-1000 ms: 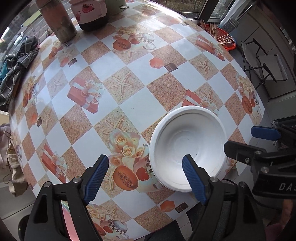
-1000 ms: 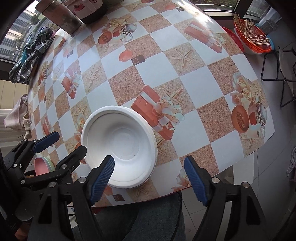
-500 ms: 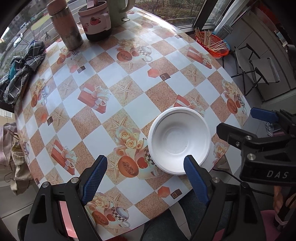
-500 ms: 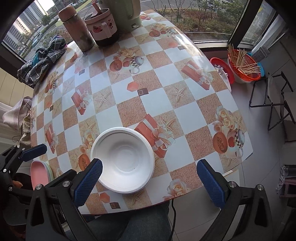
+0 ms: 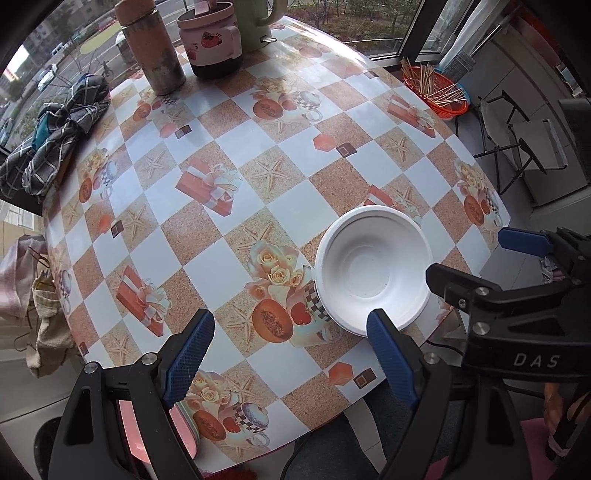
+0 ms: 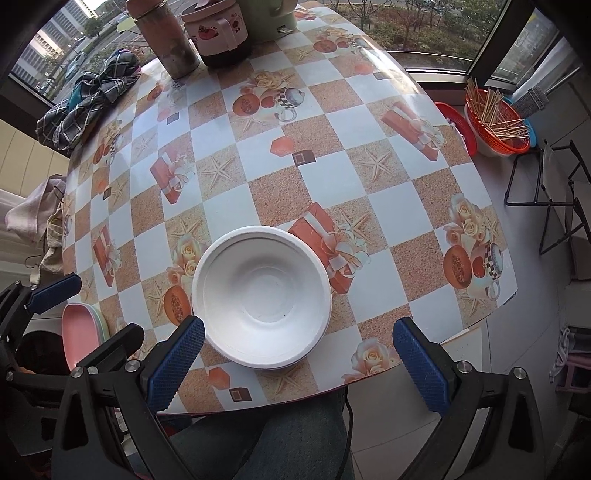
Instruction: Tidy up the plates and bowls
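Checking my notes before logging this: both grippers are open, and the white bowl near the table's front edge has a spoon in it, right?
Not quite: the white bowl is empty, as the right wrist view shows. The rest holds: it sits near the table's front edge, and the left gripper and right gripper are open.

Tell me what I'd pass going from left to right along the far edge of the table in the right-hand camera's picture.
Checked cloth → brown flask → pink pot with a handle → green kettle. Off the table to the right, on the floor: orange basket of sticks.
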Action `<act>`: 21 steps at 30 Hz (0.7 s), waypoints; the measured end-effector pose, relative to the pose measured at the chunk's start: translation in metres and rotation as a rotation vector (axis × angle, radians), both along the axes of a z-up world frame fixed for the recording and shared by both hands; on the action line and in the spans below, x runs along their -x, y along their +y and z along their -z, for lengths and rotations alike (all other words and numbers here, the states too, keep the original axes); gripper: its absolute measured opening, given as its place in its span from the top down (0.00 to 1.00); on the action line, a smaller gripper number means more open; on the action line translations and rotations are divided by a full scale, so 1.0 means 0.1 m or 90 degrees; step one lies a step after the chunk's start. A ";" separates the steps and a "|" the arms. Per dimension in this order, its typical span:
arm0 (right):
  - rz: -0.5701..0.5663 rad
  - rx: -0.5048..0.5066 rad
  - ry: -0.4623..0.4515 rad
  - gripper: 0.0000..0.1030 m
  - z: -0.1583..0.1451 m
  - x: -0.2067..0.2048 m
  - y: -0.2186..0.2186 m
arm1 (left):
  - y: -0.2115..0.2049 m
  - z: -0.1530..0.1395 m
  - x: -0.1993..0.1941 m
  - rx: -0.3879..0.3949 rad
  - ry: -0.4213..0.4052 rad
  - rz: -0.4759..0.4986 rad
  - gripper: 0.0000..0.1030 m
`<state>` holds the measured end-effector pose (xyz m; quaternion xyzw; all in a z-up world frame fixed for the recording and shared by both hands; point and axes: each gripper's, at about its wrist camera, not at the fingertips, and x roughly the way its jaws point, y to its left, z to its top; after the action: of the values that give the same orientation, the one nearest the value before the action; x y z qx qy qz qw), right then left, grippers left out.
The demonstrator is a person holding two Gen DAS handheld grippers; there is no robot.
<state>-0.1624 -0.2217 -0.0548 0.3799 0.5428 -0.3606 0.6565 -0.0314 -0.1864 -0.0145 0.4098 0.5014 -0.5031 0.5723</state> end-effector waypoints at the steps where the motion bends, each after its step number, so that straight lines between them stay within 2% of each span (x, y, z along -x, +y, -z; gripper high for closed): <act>1: 0.000 -0.001 -0.001 0.00 0.00 0.00 0.01 | 0.01 0.00 0.00 0.001 0.000 0.001 0.15; 21: 0.016 -0.006 -0.003 0.00 0.02 0.06 0.05 | 0.06 -0.04 0.05 0.004 -0.010 0.002 0.15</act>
<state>-0.1688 -0.2163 -0.0570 0.3910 0.5380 -0.3653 0.6513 -0.0360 -0.1806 -0.0106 0.4125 0.4946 -0.5026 0.5767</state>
